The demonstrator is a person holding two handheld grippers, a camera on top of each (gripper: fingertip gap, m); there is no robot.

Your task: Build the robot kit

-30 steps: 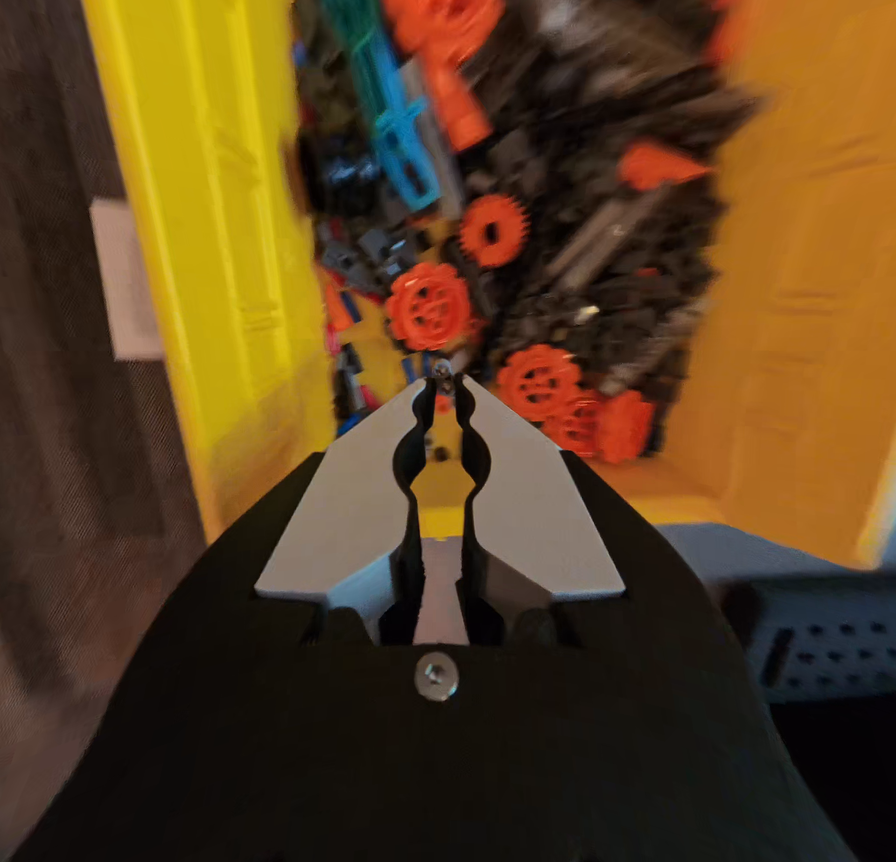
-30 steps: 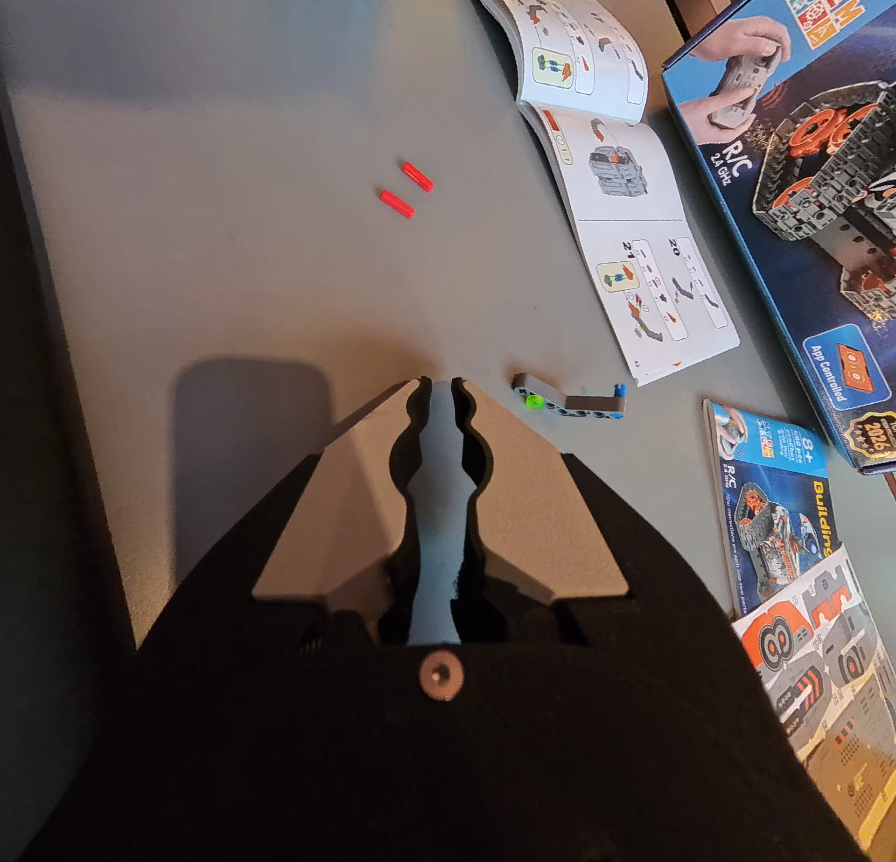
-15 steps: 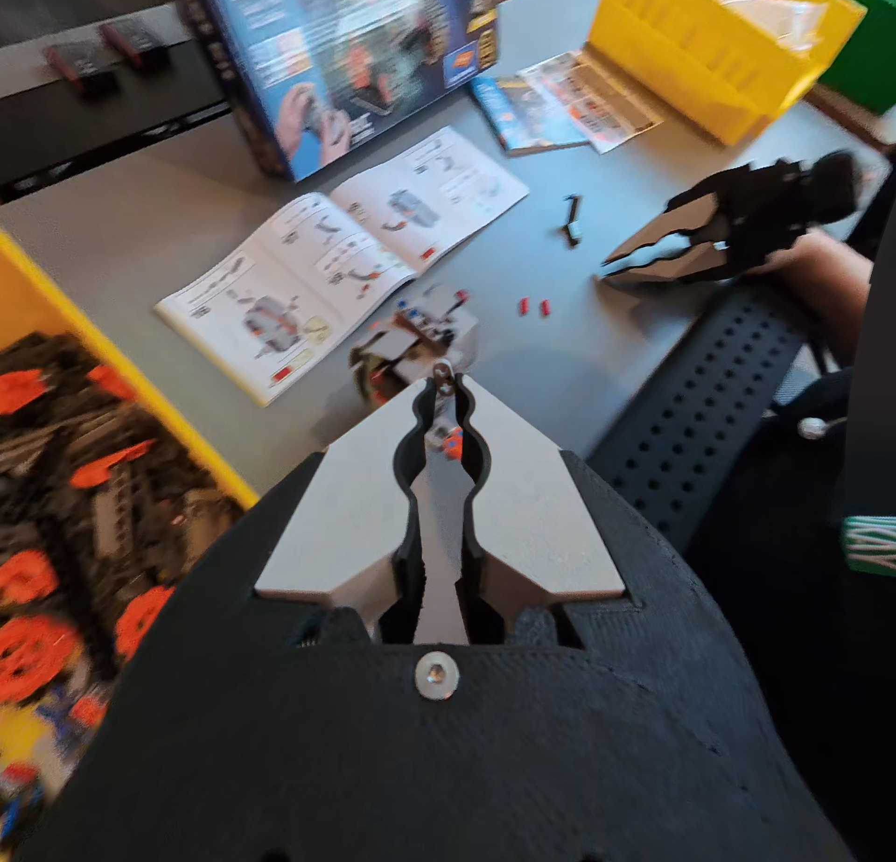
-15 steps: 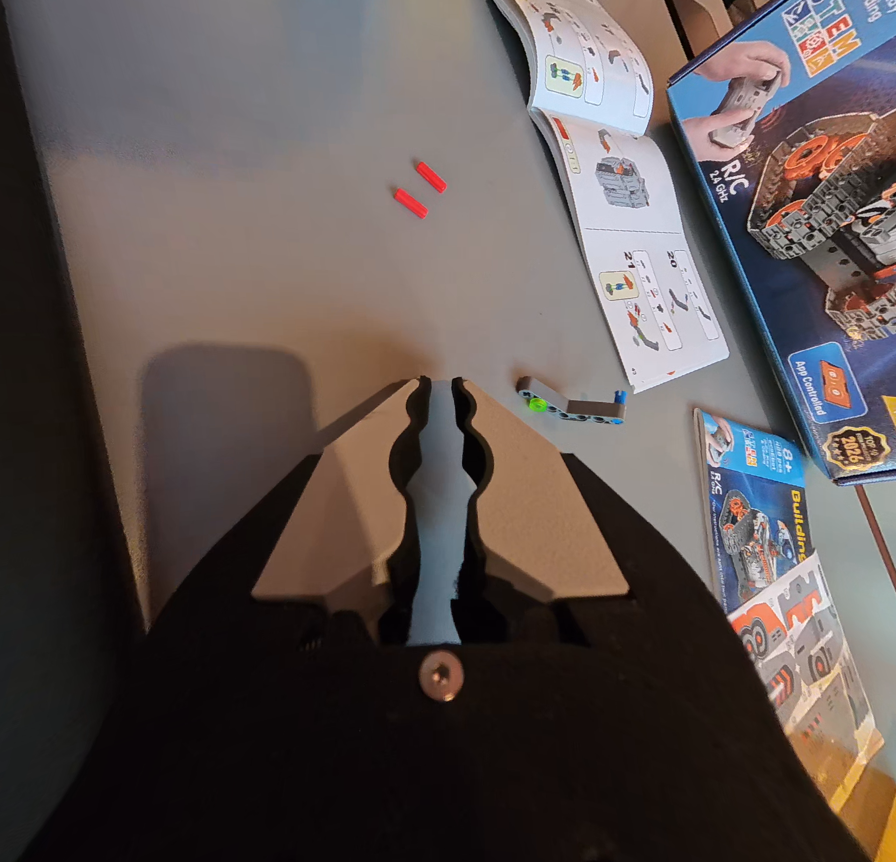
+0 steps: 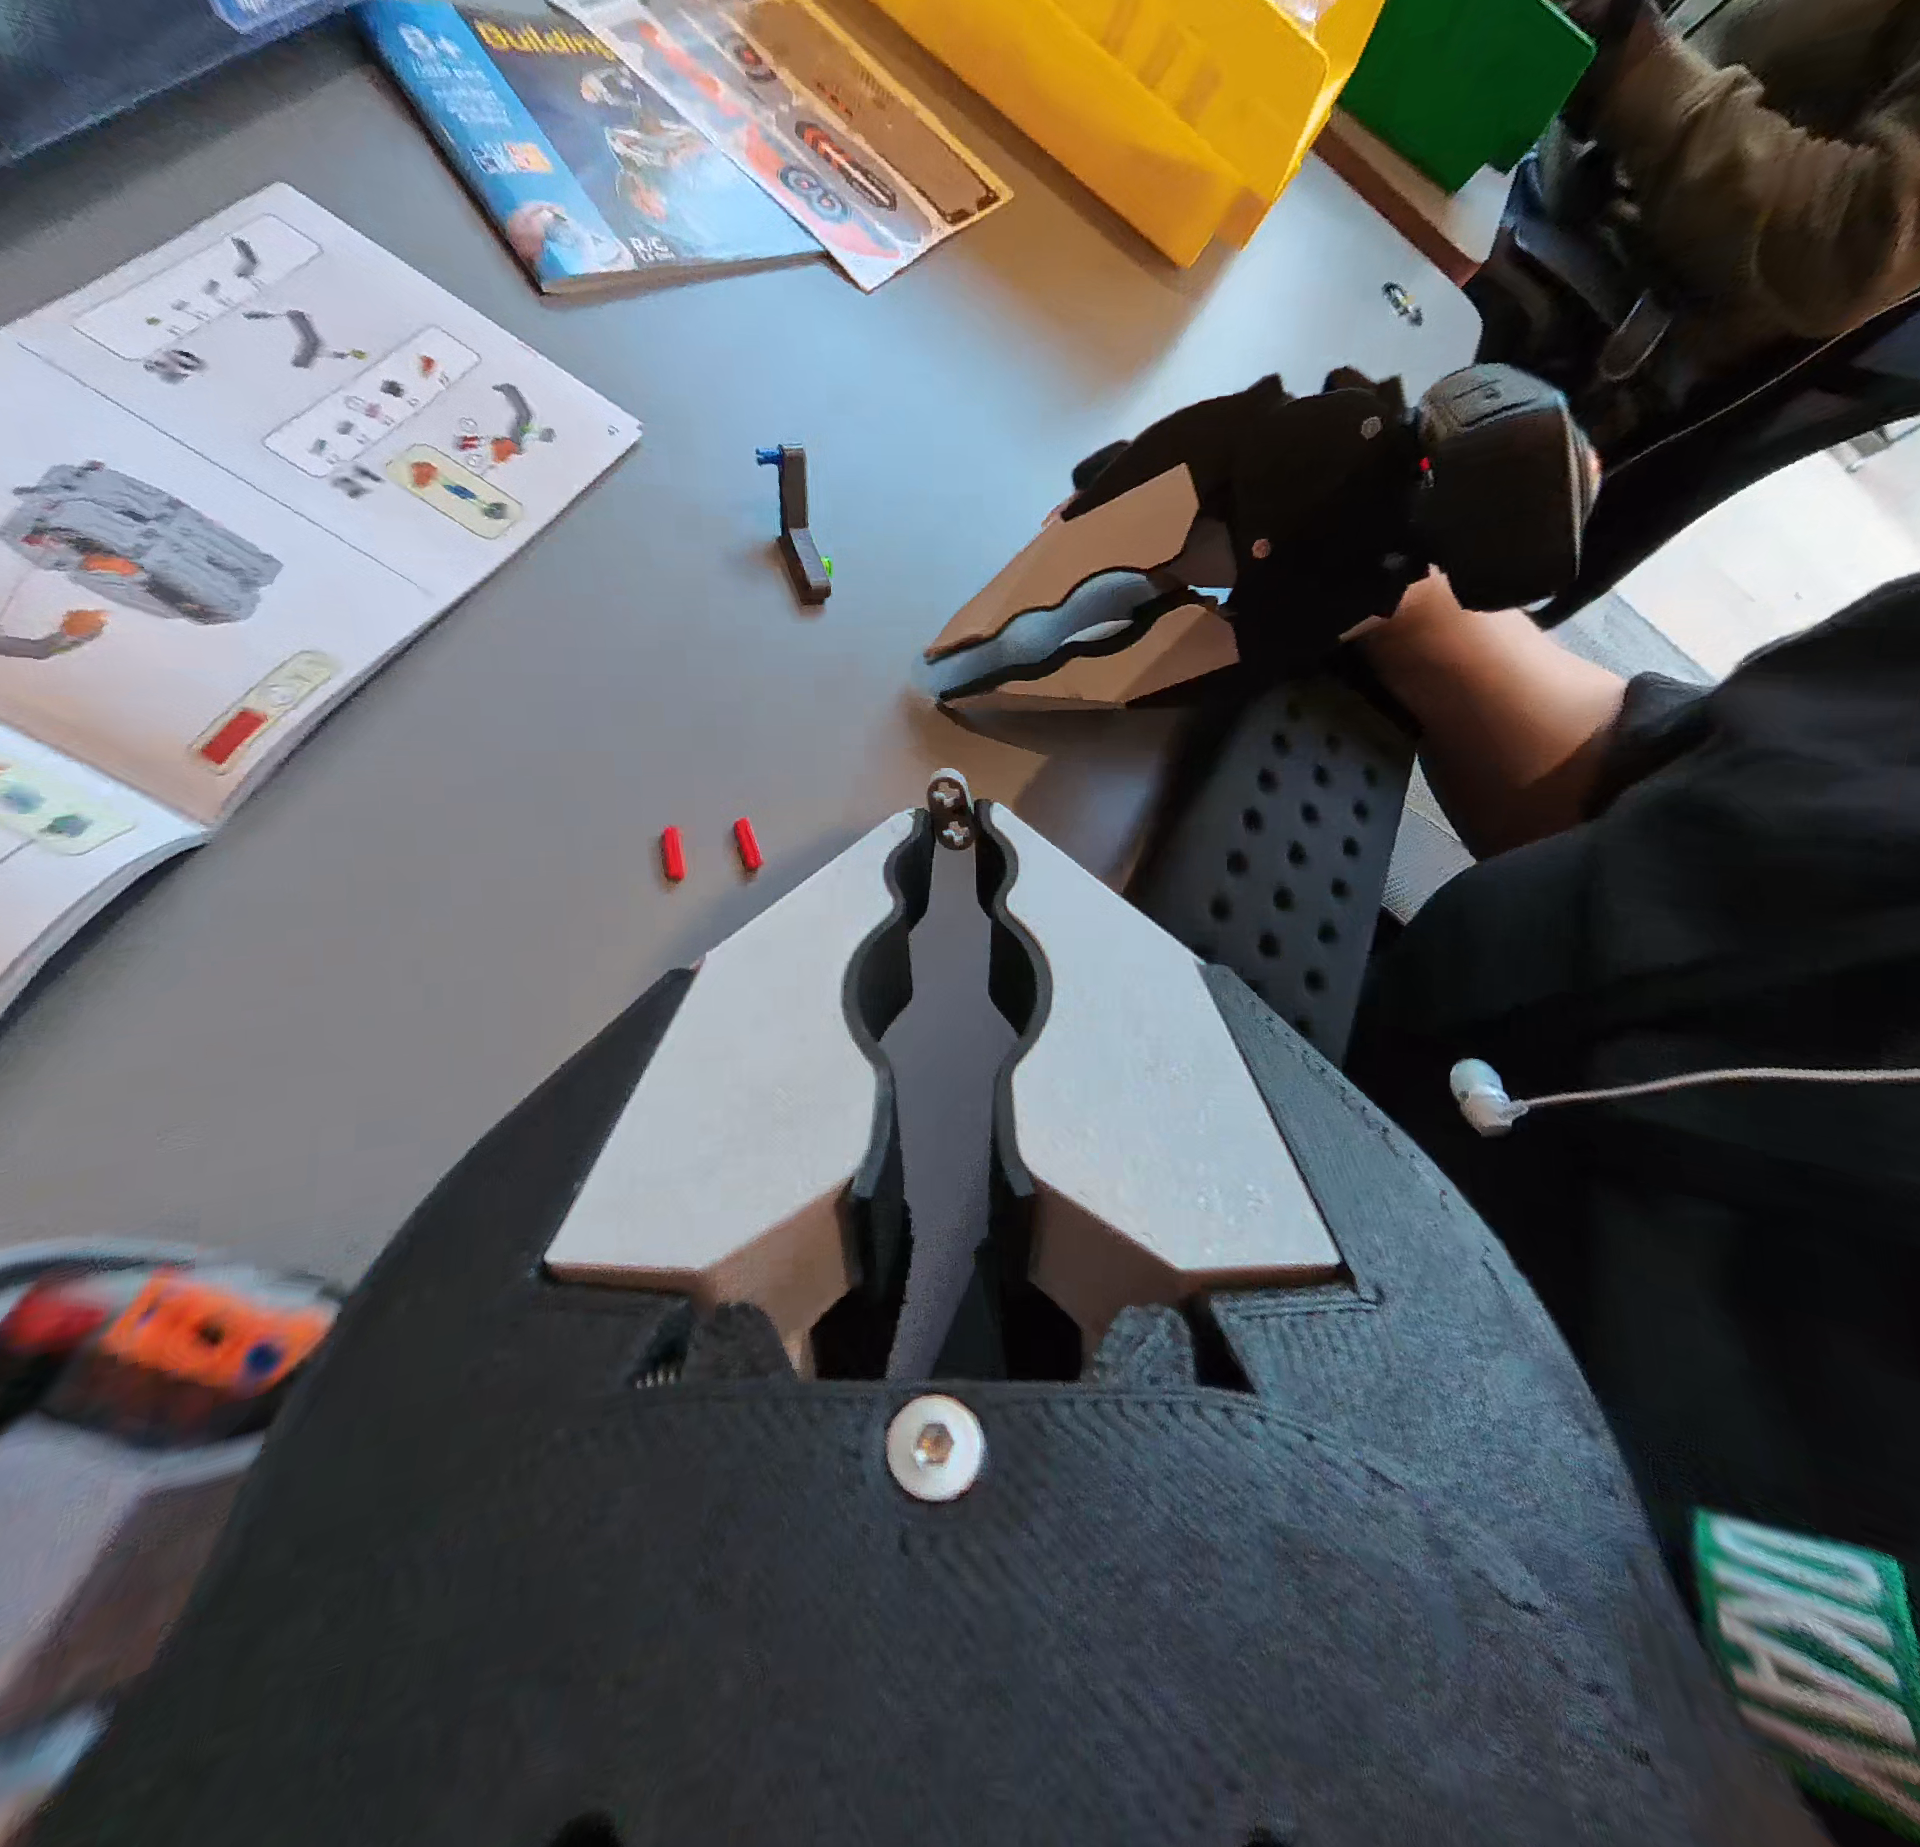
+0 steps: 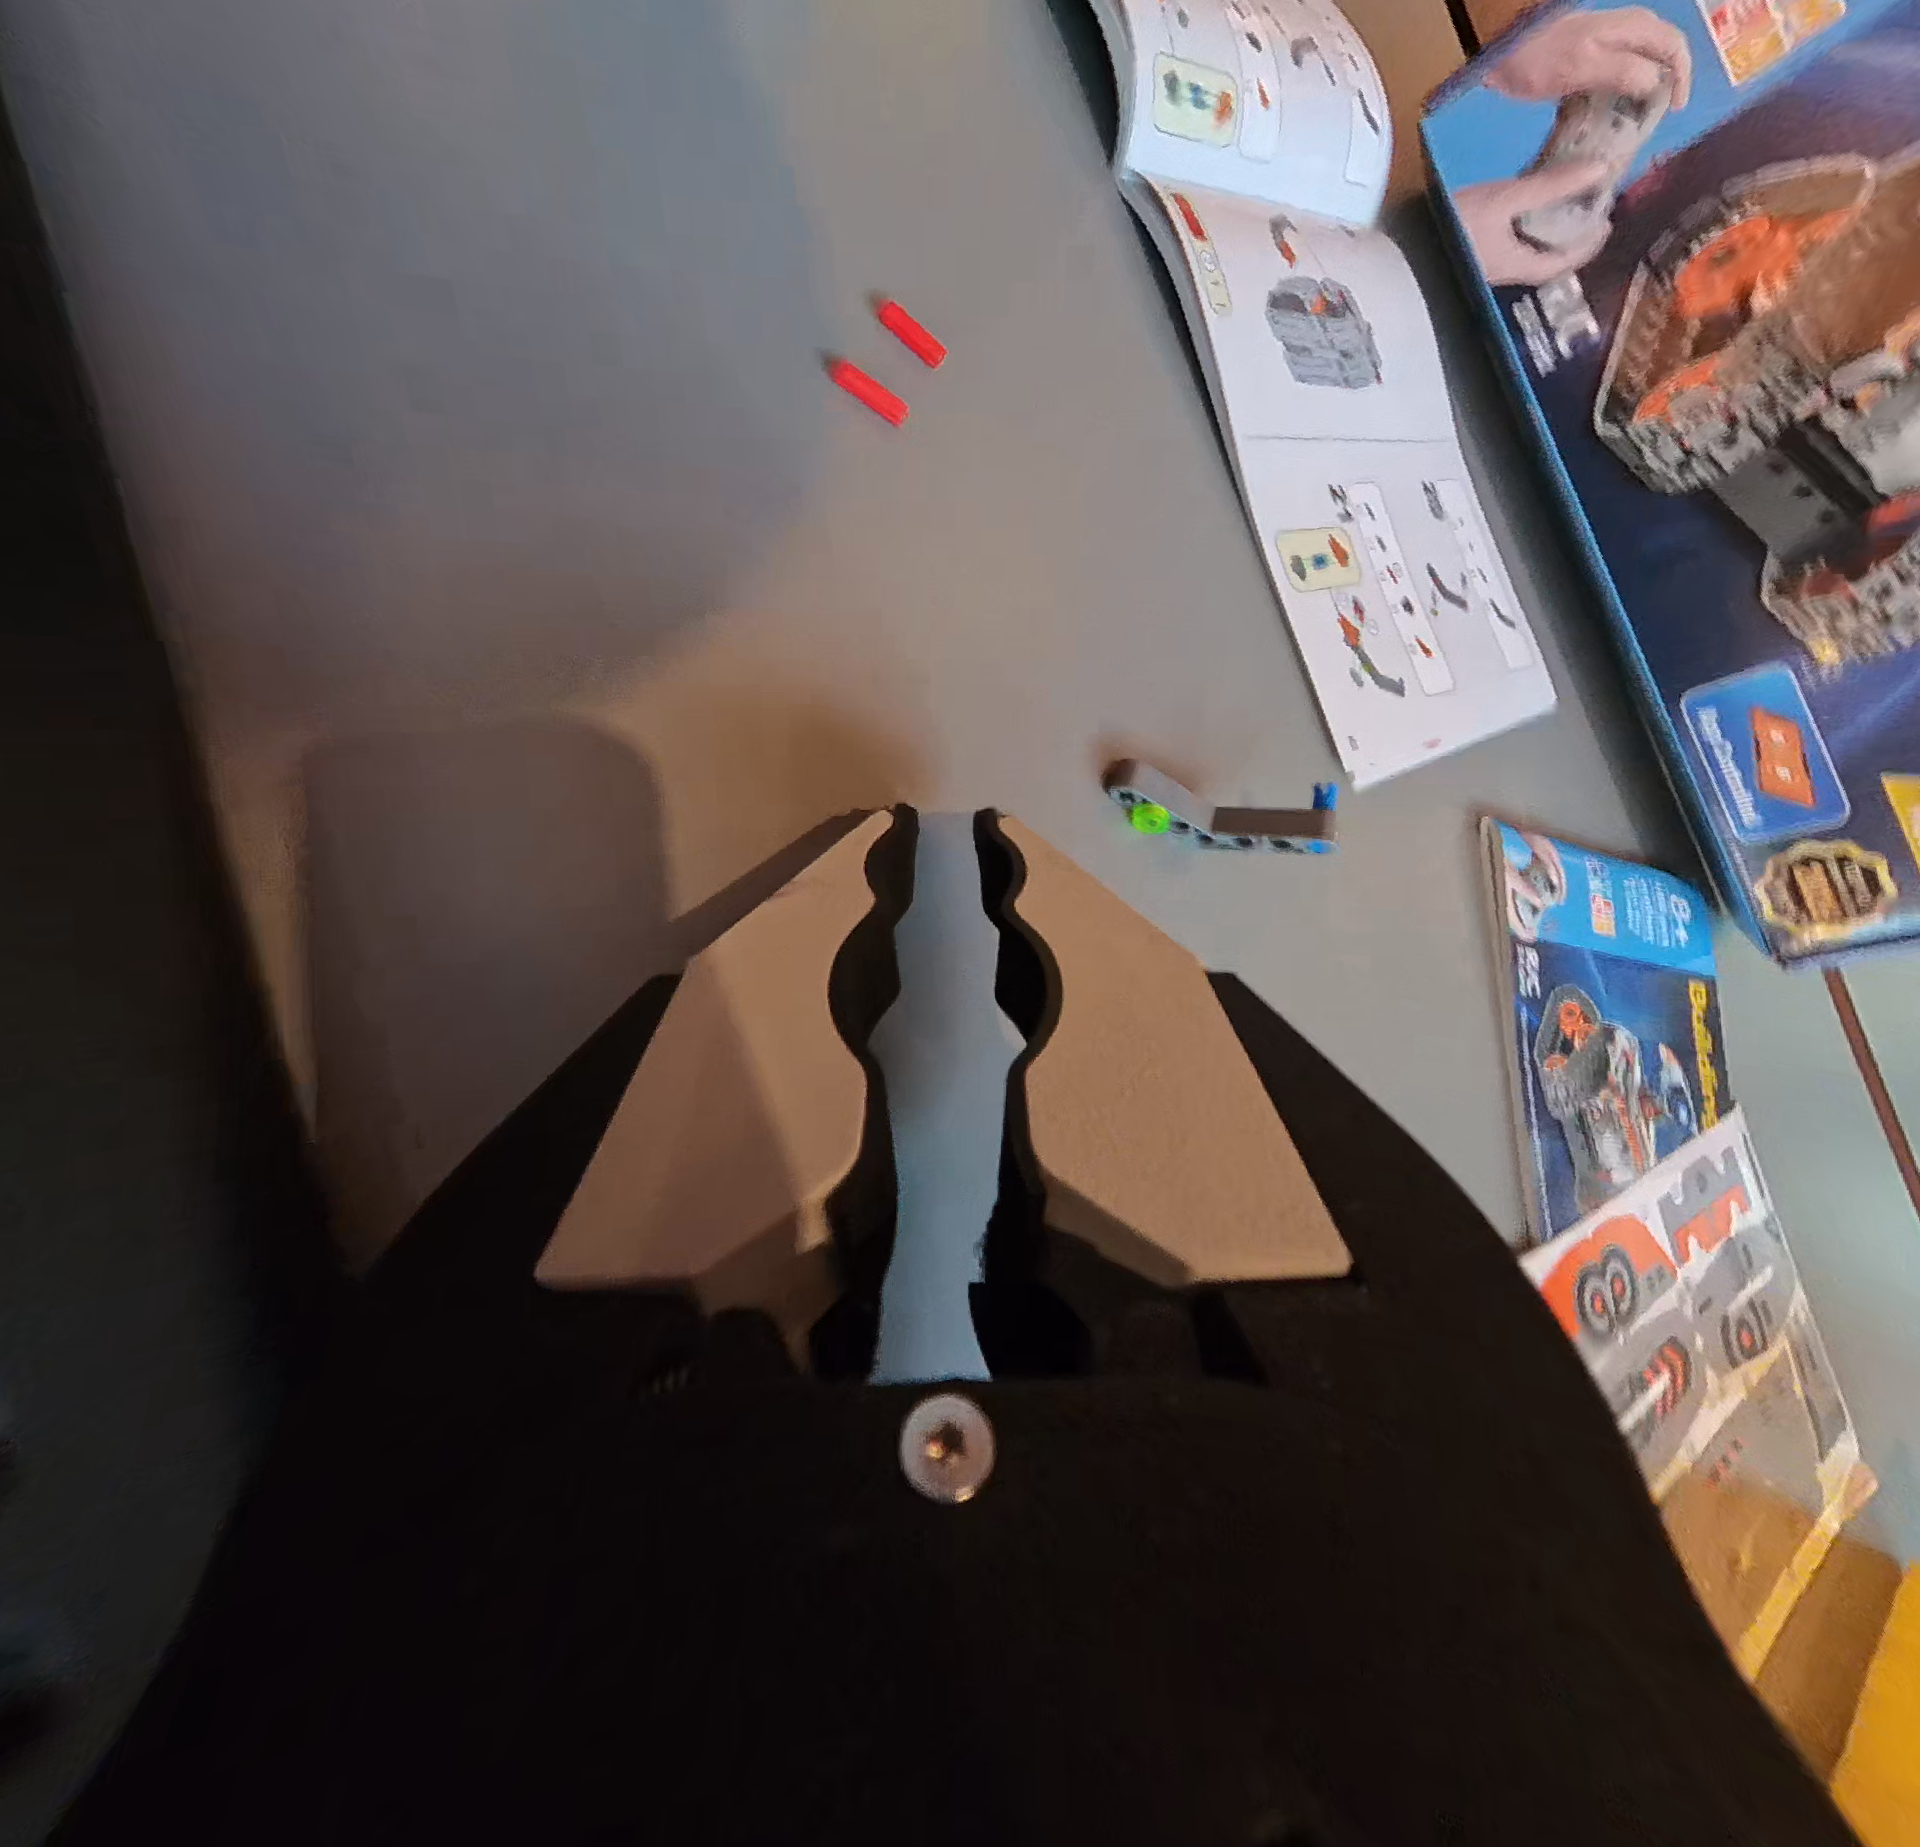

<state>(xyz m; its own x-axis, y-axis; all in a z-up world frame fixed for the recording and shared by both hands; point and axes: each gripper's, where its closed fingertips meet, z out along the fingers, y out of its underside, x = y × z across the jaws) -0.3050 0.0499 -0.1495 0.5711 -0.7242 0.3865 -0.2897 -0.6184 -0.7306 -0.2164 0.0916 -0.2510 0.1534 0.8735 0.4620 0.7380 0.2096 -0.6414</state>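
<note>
The left gripper (image 5: 951,823) pinches a small grey two-hole connector (image 5: 951,810), now carried from the yellow bin to above the grey table (image 5: 468,966) (two red pins (image 5: 709,849) lie just left). The right gripper (image 6: 943,812), slightly parted and empty, hovers unmoved; a grey angled beam (image 6: 1216,818) lies just right.

Matt grey table (image 5: 540,966), glossy paper booklet (image 5: 260,467) (open), plastic red pins (image 5: 707,850).

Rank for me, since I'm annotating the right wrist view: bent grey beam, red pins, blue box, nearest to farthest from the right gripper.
From the right gripper:
1. Bent grey beam, just right of the tips.
2. Red pins, ahead, slightly left.
3. Blue box, far right.
</note>
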